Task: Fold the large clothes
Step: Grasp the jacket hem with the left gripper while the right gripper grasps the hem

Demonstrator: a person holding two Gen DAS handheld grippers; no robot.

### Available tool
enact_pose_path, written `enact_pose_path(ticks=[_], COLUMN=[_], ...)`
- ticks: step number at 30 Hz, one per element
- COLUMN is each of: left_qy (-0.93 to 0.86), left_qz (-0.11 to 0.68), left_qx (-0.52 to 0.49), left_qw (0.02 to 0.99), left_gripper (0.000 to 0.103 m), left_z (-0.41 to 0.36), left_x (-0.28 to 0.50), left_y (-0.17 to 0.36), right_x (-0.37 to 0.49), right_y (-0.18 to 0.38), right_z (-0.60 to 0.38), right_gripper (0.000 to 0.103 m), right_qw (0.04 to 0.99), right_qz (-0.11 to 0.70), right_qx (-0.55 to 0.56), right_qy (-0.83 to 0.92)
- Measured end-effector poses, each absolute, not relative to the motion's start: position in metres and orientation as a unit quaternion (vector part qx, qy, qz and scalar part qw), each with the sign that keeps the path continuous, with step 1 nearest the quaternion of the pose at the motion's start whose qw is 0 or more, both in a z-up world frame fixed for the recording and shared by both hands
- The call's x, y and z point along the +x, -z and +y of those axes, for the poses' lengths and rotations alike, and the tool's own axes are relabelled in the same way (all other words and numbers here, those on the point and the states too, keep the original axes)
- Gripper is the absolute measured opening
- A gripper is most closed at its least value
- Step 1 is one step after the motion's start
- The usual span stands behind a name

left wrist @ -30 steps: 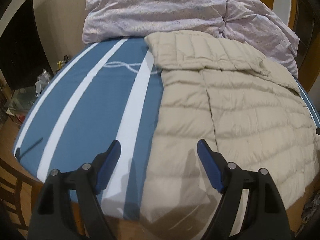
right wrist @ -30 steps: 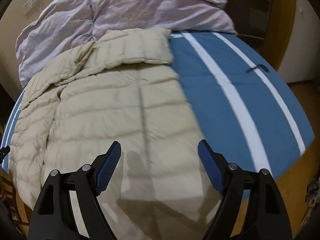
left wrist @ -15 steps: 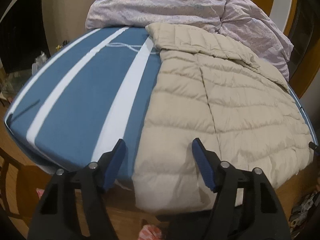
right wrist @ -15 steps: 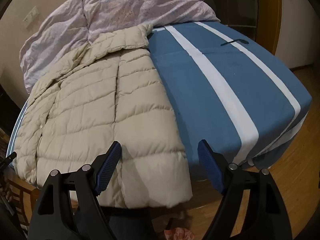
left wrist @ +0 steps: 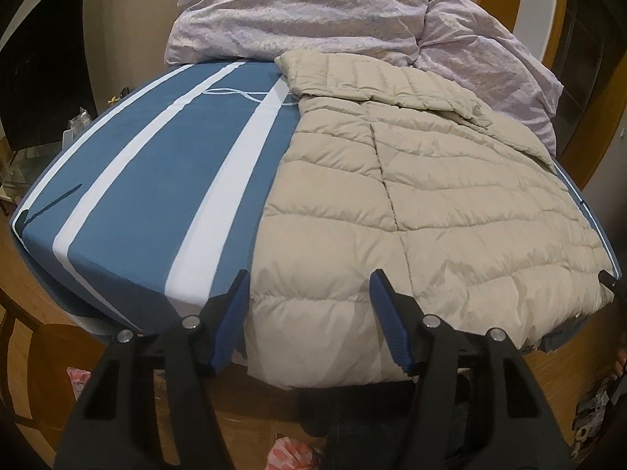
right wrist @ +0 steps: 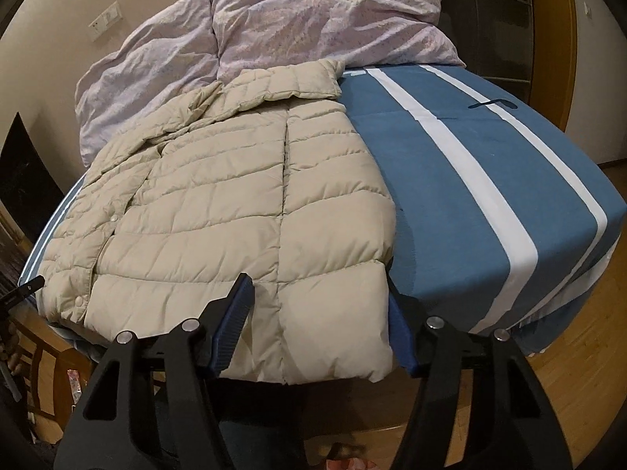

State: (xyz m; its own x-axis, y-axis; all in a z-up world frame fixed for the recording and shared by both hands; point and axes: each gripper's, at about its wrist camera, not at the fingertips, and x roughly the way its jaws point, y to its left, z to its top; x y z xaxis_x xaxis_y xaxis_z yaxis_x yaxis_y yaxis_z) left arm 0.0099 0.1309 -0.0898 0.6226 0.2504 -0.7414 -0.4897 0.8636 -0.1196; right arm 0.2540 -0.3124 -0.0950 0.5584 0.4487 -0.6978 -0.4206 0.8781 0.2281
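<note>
Jacket (left wrist: pixel 411 211) hem hangs over the bed (left wrist: pixel 129 211) near edge — I've pulled back to it, both jaws narrowing. Left gripper (left wrist: pixel 309 321) and right gripper (right wrist: pixel 319 319) straddle hem corners, spread, not yet pinching — grasp comes next.

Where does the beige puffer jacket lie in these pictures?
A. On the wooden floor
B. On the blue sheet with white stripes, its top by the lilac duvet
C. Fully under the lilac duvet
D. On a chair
B: the beige puffer jacket is spread flat on the blue striped sheet, its top end reaching the crumpled lilac duvet.
</note>
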Motion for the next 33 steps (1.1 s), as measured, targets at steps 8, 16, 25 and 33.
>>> enact_pose_path(ticks=[8, 16, 25, 33], left_qy=[-0.195, -0.206, -0.228, -0.239], left_qz=[0.380, 0.378, 0.354, 0.319], left_qx=[-0.163, -0.132, -0.099, -0.087], left_qw=[0.889, 0.893, 0.902, 0.913], left_gripper=[0.018, 0.004, 0.003, 0.003], left_z=[0.128, 0.119, 0.120, 0.131], left_x=[0.011, 0.014, 0.021, 0.043], left_y=[0.089, 0.080, 0.052, 0.016], right_x=[0.252, 0.256, 0.268, 0.290], right_y=[0.097, 0.094, 0.064, 0.033], right_z=[-0.311, -0.316, -0.313, -0.299], right_gripper=[0.028, 0.008, 0.007, 0.007], right_qw=[0.885, 0.882, 0.895, 0.906], right_qz=[0.391, 0.393, 0.361, 0.332], right_qx=[0.014, 0.038, 0.046, 0.051], right_qy=[-0.251, -0.257, -0.257, -0.256])
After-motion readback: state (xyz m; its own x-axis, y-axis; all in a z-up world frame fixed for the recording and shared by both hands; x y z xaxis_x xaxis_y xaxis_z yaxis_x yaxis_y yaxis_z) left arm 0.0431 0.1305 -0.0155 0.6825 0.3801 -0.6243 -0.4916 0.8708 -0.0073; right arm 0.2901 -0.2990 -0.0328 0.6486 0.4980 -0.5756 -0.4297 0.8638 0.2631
